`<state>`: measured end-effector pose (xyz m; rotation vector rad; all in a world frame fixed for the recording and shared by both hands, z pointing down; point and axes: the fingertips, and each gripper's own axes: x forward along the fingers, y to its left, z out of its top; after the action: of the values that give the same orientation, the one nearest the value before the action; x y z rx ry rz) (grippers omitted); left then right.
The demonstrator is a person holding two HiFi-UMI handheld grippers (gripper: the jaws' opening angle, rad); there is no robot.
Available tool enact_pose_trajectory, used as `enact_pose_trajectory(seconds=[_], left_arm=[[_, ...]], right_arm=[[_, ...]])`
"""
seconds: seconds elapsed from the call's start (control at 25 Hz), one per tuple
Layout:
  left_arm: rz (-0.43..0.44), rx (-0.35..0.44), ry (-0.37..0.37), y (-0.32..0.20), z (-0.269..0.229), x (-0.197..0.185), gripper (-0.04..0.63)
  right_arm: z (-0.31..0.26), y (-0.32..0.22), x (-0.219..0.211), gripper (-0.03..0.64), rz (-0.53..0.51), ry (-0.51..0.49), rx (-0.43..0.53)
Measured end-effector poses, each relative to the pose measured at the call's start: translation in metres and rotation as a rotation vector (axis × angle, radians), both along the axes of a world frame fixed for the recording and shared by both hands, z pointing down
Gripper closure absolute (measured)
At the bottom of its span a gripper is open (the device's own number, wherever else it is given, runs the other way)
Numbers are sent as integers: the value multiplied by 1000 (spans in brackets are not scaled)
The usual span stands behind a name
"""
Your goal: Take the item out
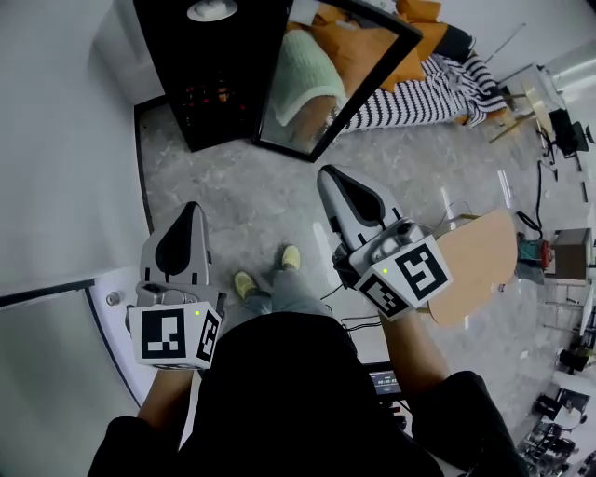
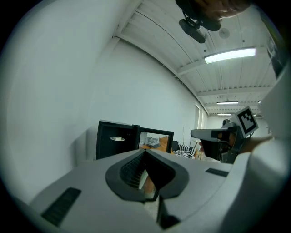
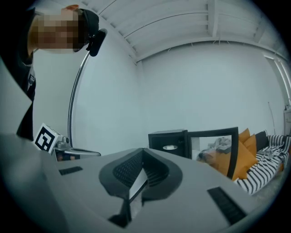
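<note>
Head view first: the person stands on a grey stone-look floor (image 1: 233, 205) with a gripper in each hand, both aimed at a black cabinet (image 1: 209, 84) set against the white wall (image 1: 65, 140). Its door (image 1: 340, 79) hangs wide open and the shiny panel reflects orange and pale stuff. The thing to take out, a white dish (image 1: 211, 9), sits inside the cabinet up on a shelf, well apart from both claws. The left gripper (image 1: 192, 214) is clenched with nothing in it. The right gripper (image 1: 329, 177) is the same, pinched closed and empty, and reaches a bit further forward than the left. Yellow-green shoes (image 1: 245, 283) poke out below, between the two grippers. Off to the right of the door there are orange cushions (image 1: 424, 33) and a striped blanket (image 1: 424, 98) on the floor.

Left gripper view: the jaws meet at the tip with nothing pinched between them. The cabinet is straight ahead past them, the dish pale in the dark inside, the door swung out to the right. The other gripper hangs at the right edge.

Right gripper view: jaws pressed together, empty. Cabinet and dish are ahead and slightly right, with the open door, cushions and stripes further right. The left gripper's marker cube shows at the far left.
</note>
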<state>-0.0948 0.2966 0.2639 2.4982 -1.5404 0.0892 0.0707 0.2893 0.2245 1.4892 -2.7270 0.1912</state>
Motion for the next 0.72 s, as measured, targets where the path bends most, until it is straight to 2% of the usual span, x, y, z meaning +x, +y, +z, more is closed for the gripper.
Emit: enact_pose_trajectory(seconds=[0.36, 0.72], left_arm=[[-14, 12, -4, -12, 3, -12, 591], [-30, 19, -28, -37, 2, -18, 591]], right_arm=[[3, -15, -18, 611, -6, 58, 26], [10, -49, -28, 611, -41, 49, 19]])
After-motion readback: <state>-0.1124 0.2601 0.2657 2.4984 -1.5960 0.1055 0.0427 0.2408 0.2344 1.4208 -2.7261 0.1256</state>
